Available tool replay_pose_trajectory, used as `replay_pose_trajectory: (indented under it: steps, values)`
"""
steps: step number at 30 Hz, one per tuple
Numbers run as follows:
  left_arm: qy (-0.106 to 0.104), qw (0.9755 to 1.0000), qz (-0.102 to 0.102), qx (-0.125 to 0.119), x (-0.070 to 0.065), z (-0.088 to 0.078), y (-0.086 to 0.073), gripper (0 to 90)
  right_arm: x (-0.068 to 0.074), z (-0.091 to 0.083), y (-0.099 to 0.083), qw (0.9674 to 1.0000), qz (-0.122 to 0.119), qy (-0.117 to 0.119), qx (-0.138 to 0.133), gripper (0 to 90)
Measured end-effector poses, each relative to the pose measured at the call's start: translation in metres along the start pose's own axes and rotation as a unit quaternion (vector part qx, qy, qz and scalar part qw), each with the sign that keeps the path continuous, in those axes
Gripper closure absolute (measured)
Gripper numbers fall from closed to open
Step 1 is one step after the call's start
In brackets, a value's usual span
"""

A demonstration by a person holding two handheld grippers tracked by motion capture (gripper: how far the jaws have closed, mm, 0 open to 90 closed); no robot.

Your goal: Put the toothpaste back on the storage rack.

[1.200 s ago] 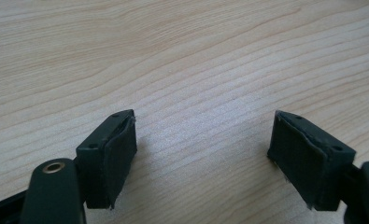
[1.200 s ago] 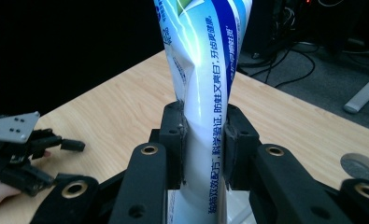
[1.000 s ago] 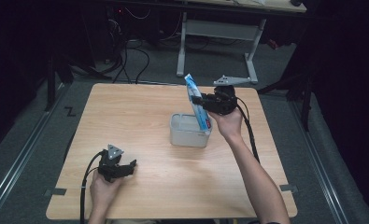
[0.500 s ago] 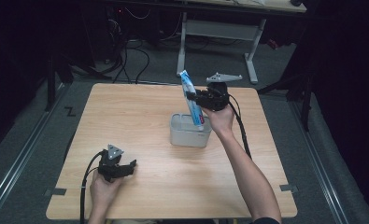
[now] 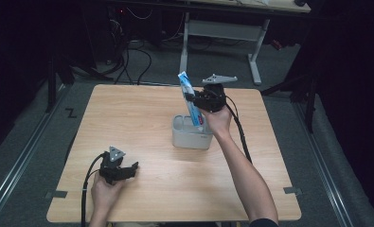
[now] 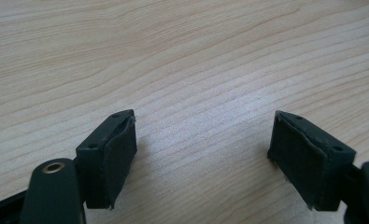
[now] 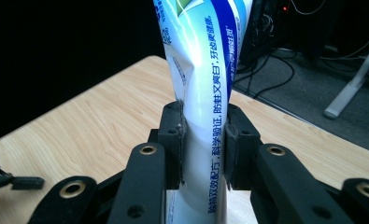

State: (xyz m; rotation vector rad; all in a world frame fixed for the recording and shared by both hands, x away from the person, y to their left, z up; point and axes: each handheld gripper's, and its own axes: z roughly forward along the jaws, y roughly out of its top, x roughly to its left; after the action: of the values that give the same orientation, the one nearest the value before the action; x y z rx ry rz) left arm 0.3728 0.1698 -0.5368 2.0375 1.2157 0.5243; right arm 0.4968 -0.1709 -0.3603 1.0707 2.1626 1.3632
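Toothpaste tube (image 7: 205,84) clamped mid-body between the right gripper's (image 5: 194,100) pads, tilted, its lower end dipping into the grey container (image 5: 184,138) at the middle of the wooden surface (image 5: 142,113). Left gripper (image 5: 128,169) rests near the front-left edge, well apart, jaws wide with nothing between.

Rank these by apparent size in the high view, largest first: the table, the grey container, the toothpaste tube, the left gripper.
1. table
2. grey container
3. toothpaste tube and left gripper: they look much alike, and the tube is raised nearer the camera, so unranked.
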Motion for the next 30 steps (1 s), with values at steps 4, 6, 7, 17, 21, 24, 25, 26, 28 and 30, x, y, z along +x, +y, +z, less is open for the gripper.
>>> replay_pose_trajectory:
  steps: [4, 6, 7, 17, 21, 24, 25, 26, 28, 30]
  values:
    - [0.000, 1.0000, 0.000, 0.000, 0.000, 0.000, 0.000, 23.3, 0.000, 0.003, -0.002, 1.0000, -0.002, -0.004, 0.007, 72.0]
    - [0.000, 1.0000, 0.000, 0.000, 0.000, 0.000, 0.000, 23.3, 0.000, 0.005, -0.004, 0.9999, -0.004, -0.006, 0.008, 71.9]
    - [0.000, 1.0000, 0.000, 0.000, 0.000, 0.000, 0.000, 23.3, 0.000, 0.005, -0.004, 0.9999, -0.006, -0.007, 0.009, 71.8]
    - [-0.001, 1.0000, 0.000, 0.000, 0.000, 0.000, 0.000, 23.4, 0.000, 0.012, -0.012, 0.9997, -0.009, -0.006, 0.024, 71.6]
    - [-0.001, 1.0000, 0.001, 0.001, 0.000, 0.000, 0.000, 23.4, 0.000, 0.014, -0.016, 0.9993, -0.012, -0.007, 0.034, 71.6]
    - [0.000, 1.0000, 0.001, 0.001, 0.000, 0.000, 0.000, 23.4, 0.000, 0.015, -0.017, 0.9992, -0.013, -0.006, 0.037, 71.5]
    - [0.000, 1.0000, 0.001, 0.001, 0.000, 0.000, 0.000, 23.4, 0.000, 0.015, -0.019, 0.9991, -0.012, -0.007, 0.040, 71.4]
    - [0.000, 1.0000, 0.001, 0.001, 0.000, 0.000, 0.000, 23.4, 0.000, 0.015, -0.019, 0.9991, -0.013, -0.007, 0.039, 71.5]
    - [-0.001, 1.0000, 0.001, 0.001, 0.000, 0.000, 0.000, 23.4, 0.000, 0.016, -0.020, 0.9990, -0.011, -0.006, 0.043, 71.3]
    - [0.000, 1.0000, 0.001, 0.001, 0.000, 0.000, 0.000, 23.4, 0.000, 0.016, -0.021, 0.9989, -0.014, -0.006, 0.045, 71.3]
